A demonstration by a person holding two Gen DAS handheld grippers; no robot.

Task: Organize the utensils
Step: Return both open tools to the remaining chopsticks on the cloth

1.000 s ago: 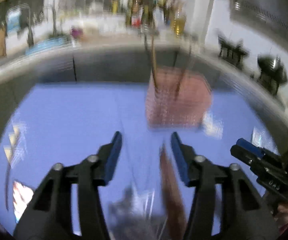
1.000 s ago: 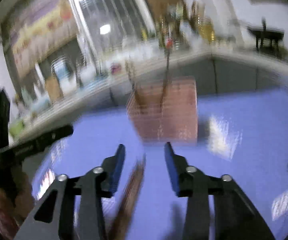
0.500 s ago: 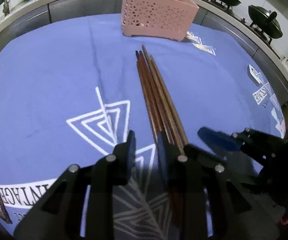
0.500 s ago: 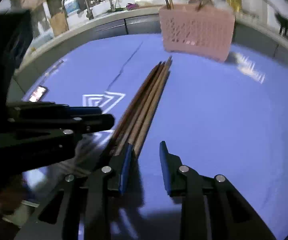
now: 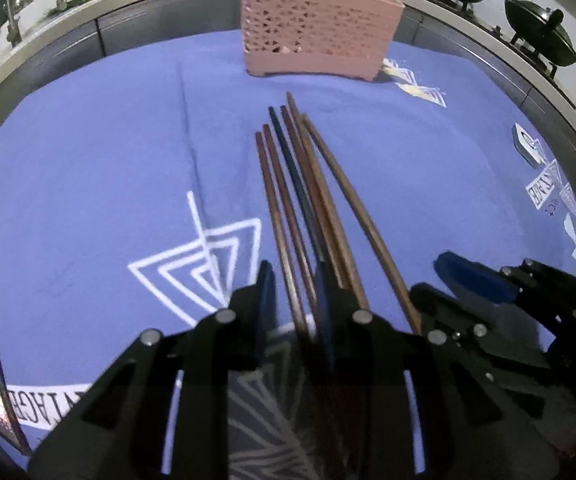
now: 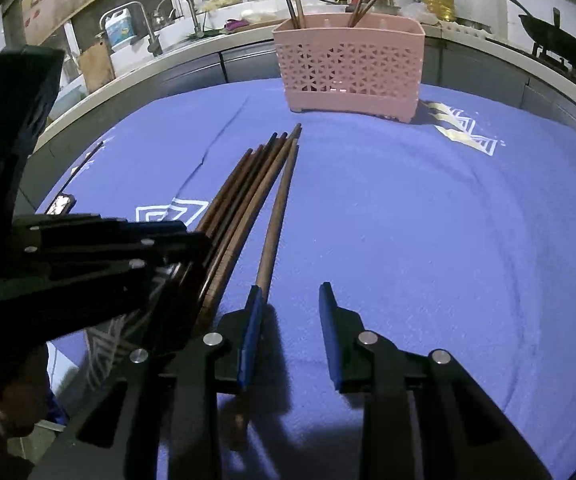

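Lying on the blue cloth [image 5: 88,168] that covers the worktop, a bundle of dark wooden chopsticks [image 5: 307,200] fans out with its tips toward the far side, where a pink perforated utensil basket [image 5: 315,36] stands with a few sticks upright in it. The left gripper [image 5: 293,300] is low over the near ends of the bundle, its jaws narrow with two of the leftmost chopsticks between them; whether the pads press on the wood cannot be told, since the nearer part is dark and blurred. One chopstick [image 6: 274,224] lies a little apart to the right of the rest. The right gripper [image 6: 288,312] sits just beside it, jaws set at a modest gap with only cloth between them, the left jaw at that stick's near end. Two woks [image 5: 535,32] sit on a stove at the far right.
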